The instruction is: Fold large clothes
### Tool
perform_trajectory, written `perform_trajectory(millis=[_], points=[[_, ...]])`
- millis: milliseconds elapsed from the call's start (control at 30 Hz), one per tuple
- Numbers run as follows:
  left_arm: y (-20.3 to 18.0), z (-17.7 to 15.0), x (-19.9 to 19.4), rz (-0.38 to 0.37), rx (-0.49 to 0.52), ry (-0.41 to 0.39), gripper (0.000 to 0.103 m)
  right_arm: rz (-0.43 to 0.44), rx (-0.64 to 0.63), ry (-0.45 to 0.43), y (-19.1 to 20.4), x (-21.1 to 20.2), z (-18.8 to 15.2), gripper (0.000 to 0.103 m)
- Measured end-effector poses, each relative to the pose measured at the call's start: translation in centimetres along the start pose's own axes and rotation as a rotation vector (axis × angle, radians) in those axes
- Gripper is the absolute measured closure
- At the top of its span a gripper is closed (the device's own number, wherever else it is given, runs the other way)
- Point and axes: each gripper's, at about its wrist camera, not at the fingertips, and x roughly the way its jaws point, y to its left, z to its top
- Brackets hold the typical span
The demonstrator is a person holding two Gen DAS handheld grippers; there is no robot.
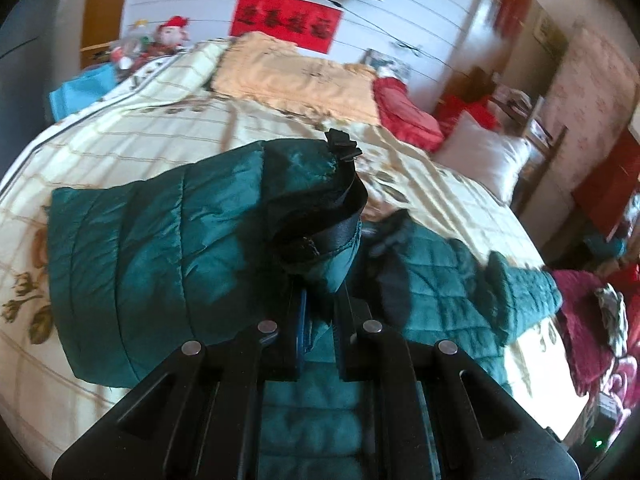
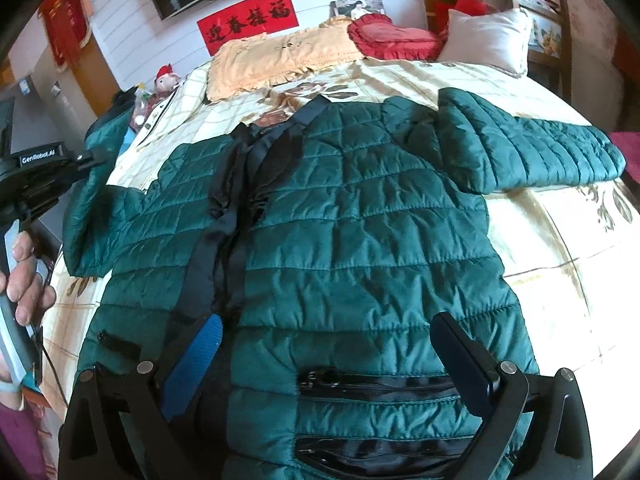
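Quilted satin-green puffer jacket (image 2: 360, 216) lies beneath the spread right gripper (image 2: 326, 344), its sleeve (image 1: 168, 248) pinched in the left gripper (image 1: 320, 300), on a floral checked bedspread (image 2: 552, 248).

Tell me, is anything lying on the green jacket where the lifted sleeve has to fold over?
Nothing visible. The left gripper holds the sleeve up, jaws shut on it. The jacket lies flat on the bed, its front bare. The right gripper hovers open over the lower edge, so it may need to move aside.
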Motion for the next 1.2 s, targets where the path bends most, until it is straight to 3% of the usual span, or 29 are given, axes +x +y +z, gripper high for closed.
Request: perform_trajectory(millis=[200, 567, 933, 1200], points=[[-5.5, -0.4, 1.9, -0.057, 0.066, 0.032, 0.093, 0.0, 0.003, 0.005, -0.8, 0.2, -0.2, 0.0], [-11.7, -2.2, 5.2, -0.164, 0.132, 0.124, 0.093, -0.021, 0.05, 0.004, -3.5, 0.3, -0.1, 0.0], [-12.3, -4.5, 8.7, -0.207, 0.132, 0.179, 0.093, -0.012, 0.077, 0.027, -4.7, 1.0, -0.4, 0.0], [-11.4, -4.7, 10.4, -0.246, 0.077, 0.214, 0.093, -0.008, 0.1, 0.033, -5.5, 1.0, -0.4, 0.0]])
